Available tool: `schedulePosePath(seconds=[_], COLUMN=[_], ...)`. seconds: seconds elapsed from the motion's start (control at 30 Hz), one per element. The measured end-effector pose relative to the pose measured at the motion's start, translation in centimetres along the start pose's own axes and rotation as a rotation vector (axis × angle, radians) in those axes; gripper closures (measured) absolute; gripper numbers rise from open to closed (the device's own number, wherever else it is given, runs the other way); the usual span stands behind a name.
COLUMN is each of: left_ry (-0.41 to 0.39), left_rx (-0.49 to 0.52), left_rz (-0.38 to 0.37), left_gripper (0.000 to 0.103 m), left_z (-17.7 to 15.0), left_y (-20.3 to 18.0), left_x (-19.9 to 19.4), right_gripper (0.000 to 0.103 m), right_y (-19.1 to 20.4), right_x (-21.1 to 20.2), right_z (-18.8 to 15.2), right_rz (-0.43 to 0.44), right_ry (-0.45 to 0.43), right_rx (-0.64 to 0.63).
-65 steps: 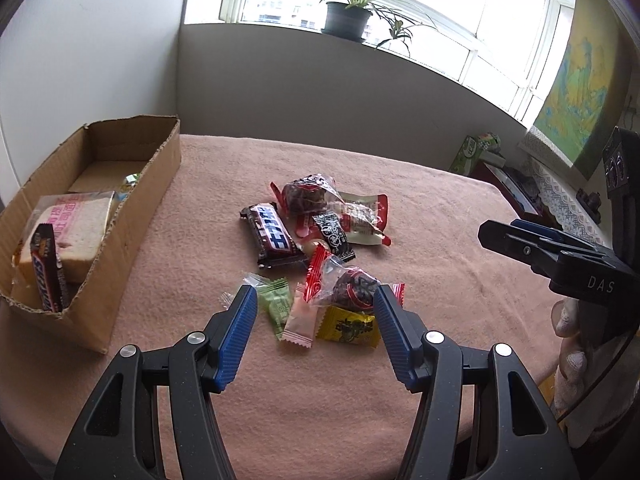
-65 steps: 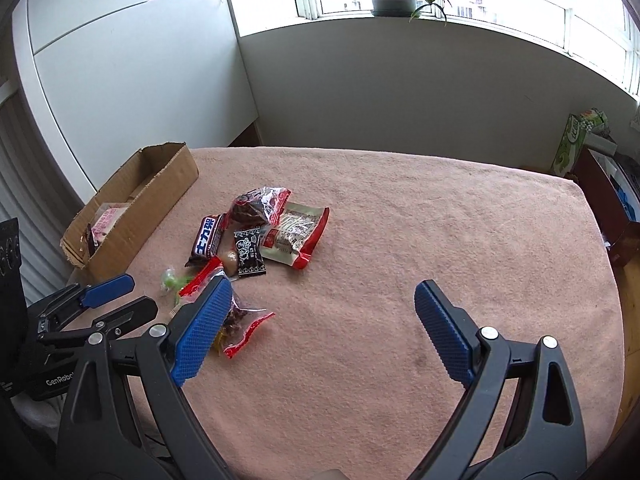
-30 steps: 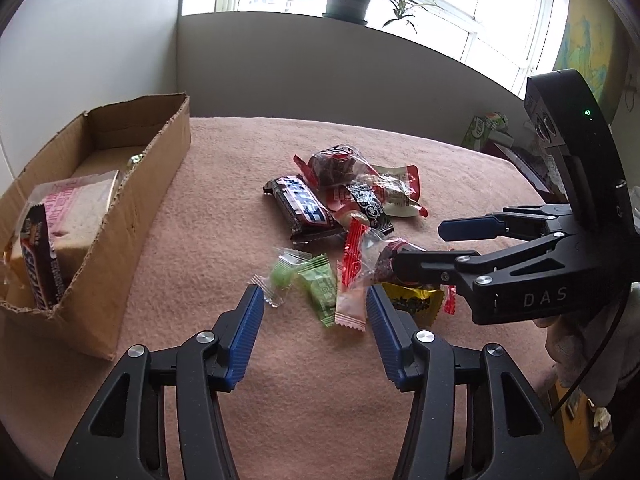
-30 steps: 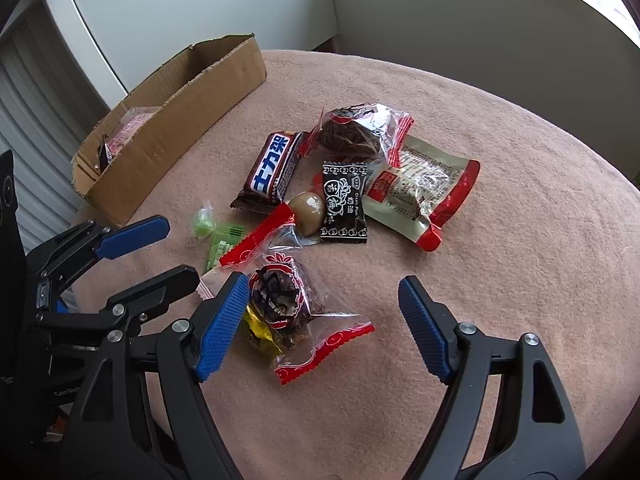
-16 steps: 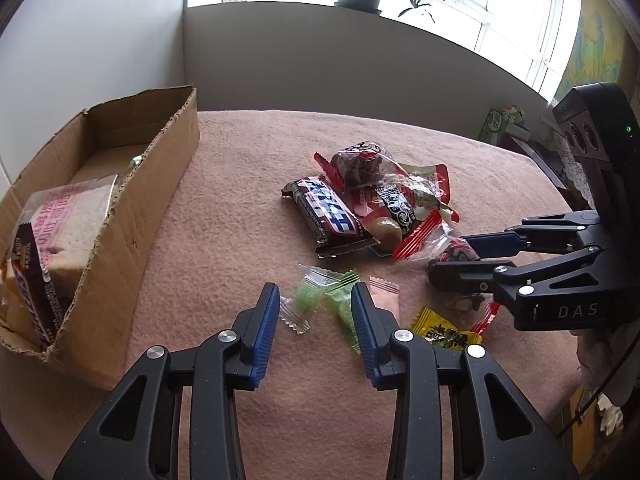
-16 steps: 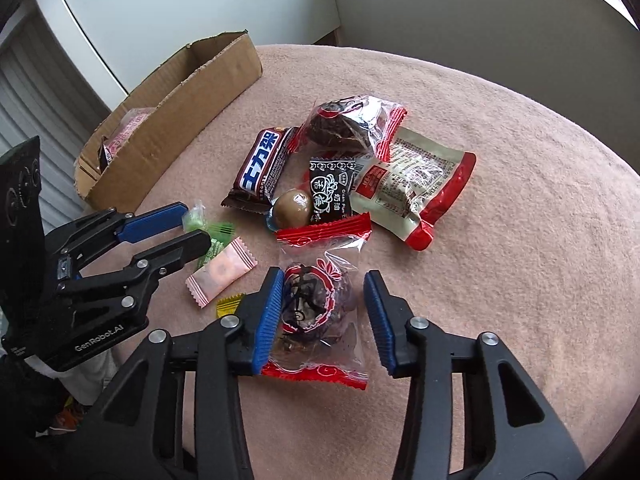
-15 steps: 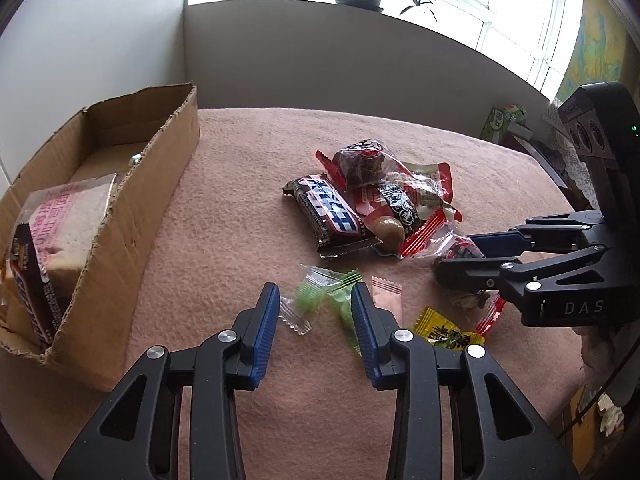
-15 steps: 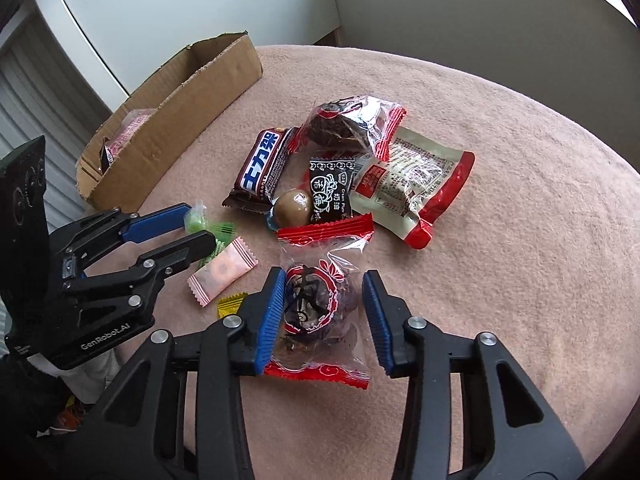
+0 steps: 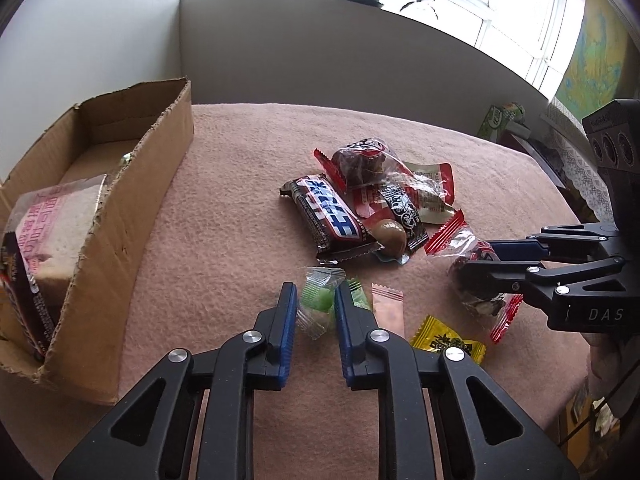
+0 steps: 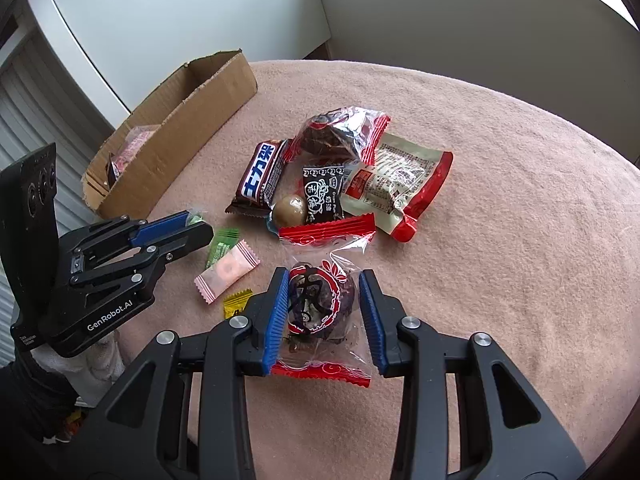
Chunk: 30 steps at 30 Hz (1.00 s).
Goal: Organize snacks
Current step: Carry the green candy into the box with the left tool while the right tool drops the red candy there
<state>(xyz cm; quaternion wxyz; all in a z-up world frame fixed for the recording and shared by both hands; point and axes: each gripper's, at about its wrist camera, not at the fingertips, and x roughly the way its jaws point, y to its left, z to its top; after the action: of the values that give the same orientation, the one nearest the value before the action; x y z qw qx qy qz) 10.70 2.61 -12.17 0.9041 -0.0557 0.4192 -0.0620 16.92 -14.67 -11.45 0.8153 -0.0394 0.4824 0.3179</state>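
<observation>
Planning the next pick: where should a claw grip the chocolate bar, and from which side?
Grip the chocolate bar mid-length across its narrow width, coming from above. It lies flat and long; its side toward the cardboard box is free, while the round candy and black packet crowd the other side.

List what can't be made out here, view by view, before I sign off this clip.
- Cardboard box, left wrist view: its near wall hides most of the contents; only a pink-labelled bread pack and a dark bar show.
- Yellow candy, right wrist view: mostly hidden behind the right claw.
- Green candy, left wrist view: whether the left claw pads actually press it is unclear.
- Dark snack bag: contents unreadable through the wrinkled wrapper.
</observation>
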Motion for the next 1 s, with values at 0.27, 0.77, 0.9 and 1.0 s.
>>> schedulePosePath(seconds=[0.27,0.77,0.9,1.0], left_ry=[-0.094,-0.234,-0.242,-0.24], left_rx=[-0.011,-0.091,-0.117,-0.13], left_rz=[-0.028,0.081,0.115,0.129], left_gripper=[0.086,0.086,0.086,0.086], left_z=[1.3,2.8,3.0,3.1], left_y=[0.4,8.4,10.6,11.8], left_x=[-4.2,-10.2,-10.3,-10.2], right_gripper=[0.066,0.066,0.066,0.066], right_y=[3.0,13.8,15.7,16.7], right_x=[-3.3,0.1,2.5,4.1], right_z=[3.4,14.2,16.0,16.8], right_rz=[0.014,0.089,0.107,0.11], right_ry=[-0.095,-0.15,-0.12,-0.106], right_rx=[-0.046,-0.187,-0.199,-0.201])
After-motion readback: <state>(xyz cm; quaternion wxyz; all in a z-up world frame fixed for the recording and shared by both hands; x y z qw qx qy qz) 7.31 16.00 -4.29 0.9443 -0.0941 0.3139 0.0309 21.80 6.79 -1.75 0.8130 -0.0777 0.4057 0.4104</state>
